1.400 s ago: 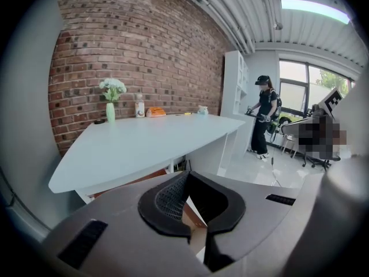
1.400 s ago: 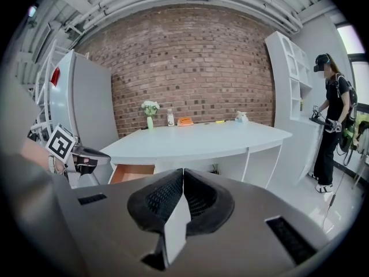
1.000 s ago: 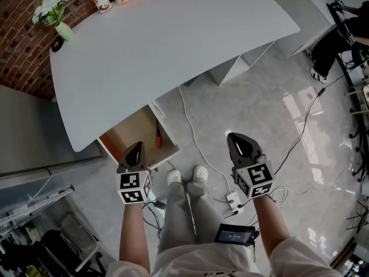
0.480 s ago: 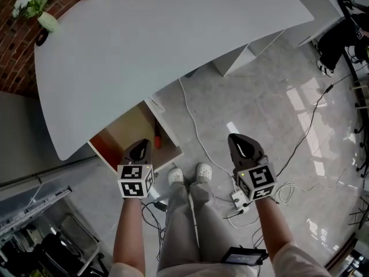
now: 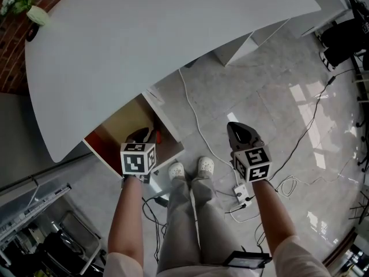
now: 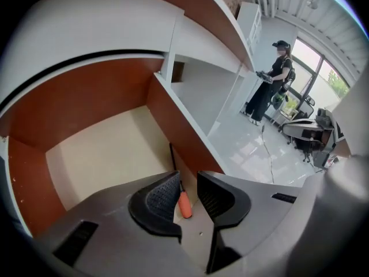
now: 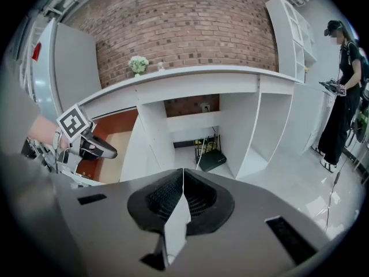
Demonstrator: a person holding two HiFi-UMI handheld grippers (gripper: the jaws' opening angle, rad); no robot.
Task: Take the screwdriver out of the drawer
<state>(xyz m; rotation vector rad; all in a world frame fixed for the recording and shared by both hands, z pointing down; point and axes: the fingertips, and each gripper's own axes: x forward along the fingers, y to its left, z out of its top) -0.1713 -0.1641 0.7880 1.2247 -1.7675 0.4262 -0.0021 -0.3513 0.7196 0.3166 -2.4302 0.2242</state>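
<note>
The drawer (image 5: 109, 133) stands pulled out from under the white desk (image 5: 150, 51), with a pale wood floor and red-brown walls (image 6: 86, 108). A screwdriver (image 6: 184, 203) with an orange handle and dark shaft lies along the drawer's right wall; its handle (image 5: 156, 136) shows in the head view. My left gripper (image 6: 188, 198) is open, its jaws on either side of the orange handle without closing on it. In the head view the left gripper (image 5: 140, 136) reaches over the drawer's front part. My right gripper (image 5: 237, 133) hangs shut and holds nothing, off to the right above the floor.
White cables (image 5: 193, 126) and a power strip (image 5: 242, 194) lie on the tiled floor by my feet. A potted flower (image 5: 26, 2) stands on the desk's far left. A person (image 6: 270, 79) stands farther off in the room. A black box (image 7: 212, 160) sits under the desk.
My left gripper has moved forward and down over the open drawer, reaching the screwdriver's handle. The right gripper stayed about where it was. The head view has shifted closer to the desk.
</note>
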